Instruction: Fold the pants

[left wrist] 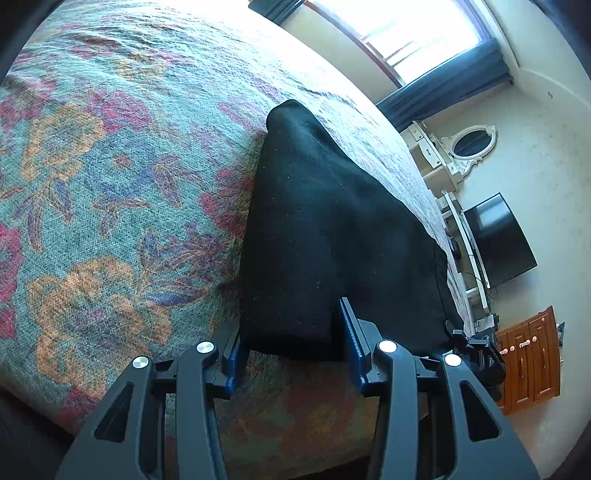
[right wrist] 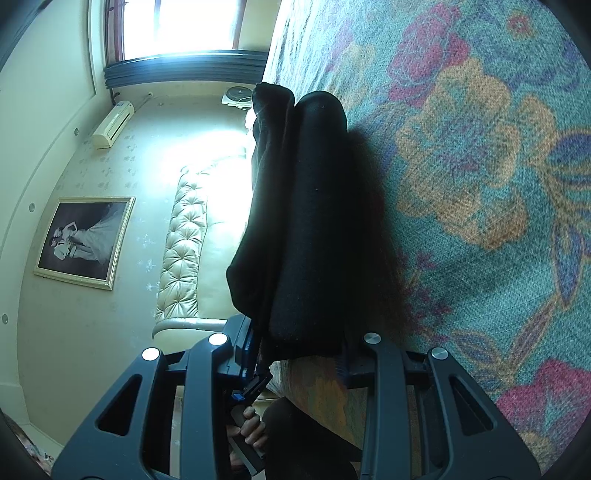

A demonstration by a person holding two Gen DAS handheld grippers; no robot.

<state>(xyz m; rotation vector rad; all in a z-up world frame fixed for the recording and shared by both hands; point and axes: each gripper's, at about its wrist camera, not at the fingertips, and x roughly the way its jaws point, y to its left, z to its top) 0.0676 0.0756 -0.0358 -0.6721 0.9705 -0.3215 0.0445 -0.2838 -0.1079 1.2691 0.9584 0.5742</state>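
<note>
In the left wrist view the floral bedspread (left wrist: 110, 184) fills the left and far side; the black pants (left wrist: 332, 229), folded into a thick bundle, lie right of centre on it, long axis running from the jaws away toward the far window (left wrist: 406, 33); the left gripper (left wrist: 291, 354) sits at the near end of the bundle with jaws apart, one blue pad at each side of that end, so the cloth lies between them but, as far as I can judge, not squeezed; just right of the pants the bed edge drops off to a pale floor, with a dark screen (left wrist: 498, 240) and a wooden cabinet (left wrist: 532, 362) well apart below.

In the right wrist view the room rolls sideways; a framed picture (right wrist: 85, 242) and a tufted headboard (right wrist: 184, 240) stand at left; the pants (right wrist: 303, 221) run straight ahead from the right gripper (right wrist: 299, 350), stacked in at least two layers; its jaws stand apart, straddling the near end, the left pad close against the upper layer; whether it pinches I cannot tell; right of the bundle the bedspread (right wrist: 480, 184) lies open.

Both grippers seem equally near, at the same end; any further fold or slide has room only toward the wide spread, none toward the drop.
</note>
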